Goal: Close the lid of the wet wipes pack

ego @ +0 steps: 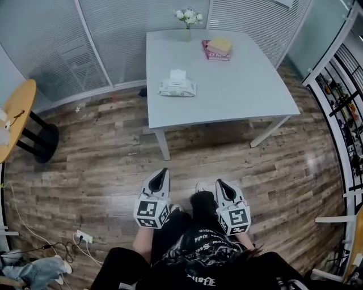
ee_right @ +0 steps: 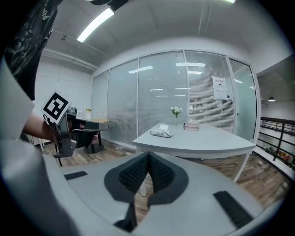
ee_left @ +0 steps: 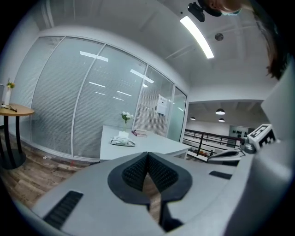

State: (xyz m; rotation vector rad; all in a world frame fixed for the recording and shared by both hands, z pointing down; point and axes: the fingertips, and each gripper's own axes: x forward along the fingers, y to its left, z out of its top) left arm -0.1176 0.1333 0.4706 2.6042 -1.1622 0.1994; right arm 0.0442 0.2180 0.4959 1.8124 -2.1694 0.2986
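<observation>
you're in an office: glass partitions w/ blinds [ego: 108, 34], strip ceiling lights [ee_left: 197, 31], pale worktop [ego: 227, 85], wood-look floor [ego: 102, 153].

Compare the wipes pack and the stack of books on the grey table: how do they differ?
The wipes pack is white; the books are pinkish with a yellow one on top. The wipes pack has its lid standing open; the books lie flat and shut. The wipes pack sits nearer the person; the books sit farther back, by the flowers. Both rest on the grey table.
</observation>
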